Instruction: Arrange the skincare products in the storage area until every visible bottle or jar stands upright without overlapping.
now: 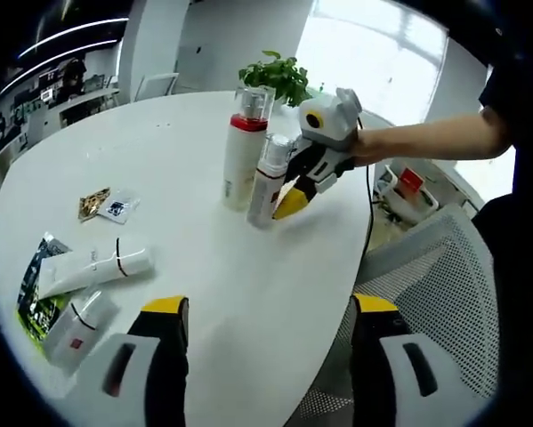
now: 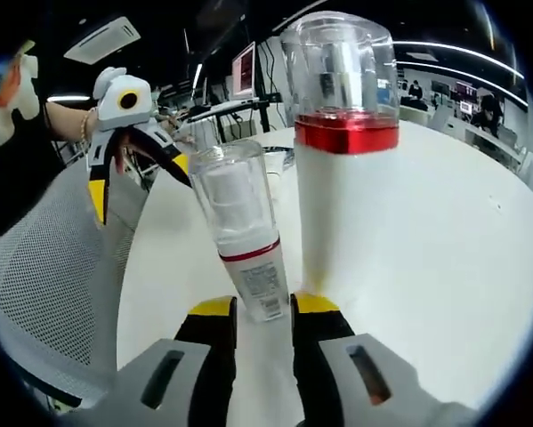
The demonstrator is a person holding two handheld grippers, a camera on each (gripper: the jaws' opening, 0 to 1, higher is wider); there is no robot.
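Right gripper (image 2: 262, 316), lower centre of its own view: we find its yellow tips pressed on the base of the small bottle (image 2: 239, 236), which leans left, just beside the tall red-collared bottle (image 2: 342, 178) standing upright.

Left gripper (image 1: 266, 311), bottom of its view: tips wide apart, holding nothing.

Lying flat at lower left on the table (image 1: 159, 160): a white tube (image 1: 92, 267), with sachets nearby.

Step, we judge: standing the small bottle. Next: tip it vertical, let go, then lift the tube.
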